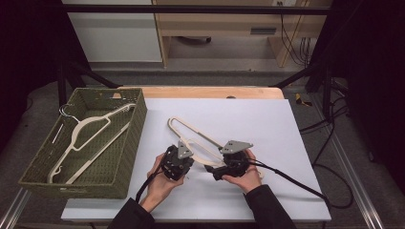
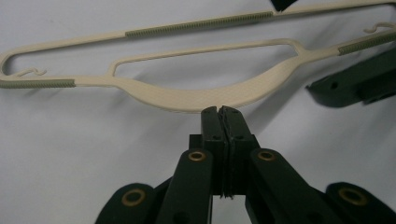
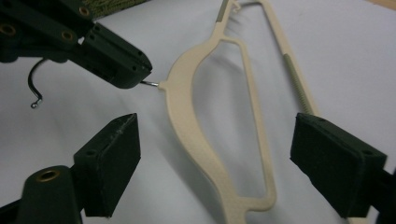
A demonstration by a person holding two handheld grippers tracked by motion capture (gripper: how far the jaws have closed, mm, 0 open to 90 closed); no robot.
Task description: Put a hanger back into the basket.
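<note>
The left gripper [image 1: 177,163] pinched the hanger [image 1: 192,134] by its hook neck, centre of the table [image 1: 267,124]. The right gripper [image 1: 220,171], jaws wide, straddled its body from three o'clock. Best to clamp squarely before lifting toward the basket [image 1: 134,143] at nine o'clock.

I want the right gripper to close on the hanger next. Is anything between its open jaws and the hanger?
Nothing visible: the hanger already lies between the right gripper's open jaws. The left gripper is shut on its wire hook, off to one side.
</note>
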